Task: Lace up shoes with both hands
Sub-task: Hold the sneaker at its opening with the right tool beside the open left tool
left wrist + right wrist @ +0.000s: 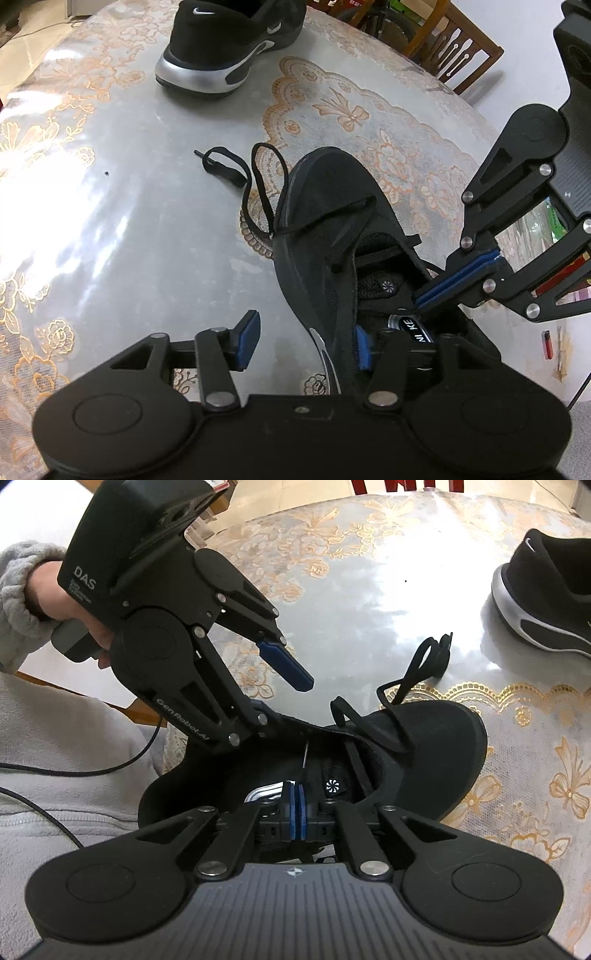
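Black low-top sneaker (317, 236) sits on the round table under a lace-patterned cloth with clear plastic cover (110, 221), toe pointing away from the person, opening toward both grippers.

Left gripper (303, 339): fingers apart, straddling the sneaker's side wall at the collar, one blue pad (248, 338) outside over the table, the other inside the shoe. Pads don't look pressed on the wall, so not a grip. No earlier frame here to judge motion.

Right gripper (297, 806): blue pads (292, 808) together, tip down inside the shoe opening near the tongue. Thin lace end seems to rise from between them; can't confirm it's pinched.

Black flat shoelace (258, 184) crosses the toe-end eyelets; its loose end loops onto the table beyond the toe.

Second black sneaker with silver heel (229, 48) stands well apart, far side of the table.

A hand in a grey fleece sleeve (55, 590) holds the left gripper.
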A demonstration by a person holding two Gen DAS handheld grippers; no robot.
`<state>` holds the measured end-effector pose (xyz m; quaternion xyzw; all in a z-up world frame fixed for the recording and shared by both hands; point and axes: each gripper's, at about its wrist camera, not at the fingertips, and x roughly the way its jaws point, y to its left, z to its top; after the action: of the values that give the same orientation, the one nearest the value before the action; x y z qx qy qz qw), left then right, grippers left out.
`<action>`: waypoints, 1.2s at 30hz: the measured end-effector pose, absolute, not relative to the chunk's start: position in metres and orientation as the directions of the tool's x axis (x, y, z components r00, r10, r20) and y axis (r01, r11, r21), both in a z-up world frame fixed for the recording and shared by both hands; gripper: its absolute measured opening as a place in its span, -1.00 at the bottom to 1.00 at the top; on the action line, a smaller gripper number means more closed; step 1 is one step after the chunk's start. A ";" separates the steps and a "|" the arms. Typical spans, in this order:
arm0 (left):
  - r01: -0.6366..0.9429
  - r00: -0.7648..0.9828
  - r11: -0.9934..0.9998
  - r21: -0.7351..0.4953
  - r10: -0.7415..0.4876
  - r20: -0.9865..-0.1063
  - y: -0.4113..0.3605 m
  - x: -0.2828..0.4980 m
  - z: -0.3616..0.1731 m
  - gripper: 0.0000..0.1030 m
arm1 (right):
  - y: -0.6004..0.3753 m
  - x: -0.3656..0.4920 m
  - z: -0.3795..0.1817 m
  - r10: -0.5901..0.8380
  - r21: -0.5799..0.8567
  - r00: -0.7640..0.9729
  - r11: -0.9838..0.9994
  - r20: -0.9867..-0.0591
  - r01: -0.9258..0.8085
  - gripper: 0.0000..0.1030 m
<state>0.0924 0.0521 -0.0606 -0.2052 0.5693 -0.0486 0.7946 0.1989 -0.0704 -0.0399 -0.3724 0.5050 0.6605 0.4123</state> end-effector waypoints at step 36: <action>-0.165 0.336 0.911 -0.378 -0.309 -0.890 0.053 0.095 -0.063 0.01 | -0.076 0.209 -0.025 0.238 0.370 -0.389 -0.121 -0.890 -0.921 -0.93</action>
<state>0.0950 0.0529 -0.0634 -0.2062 0.5746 -0.0454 0.7907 0.2088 -0.0756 -0.0245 -0.3411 0.5006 0.6663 0.4349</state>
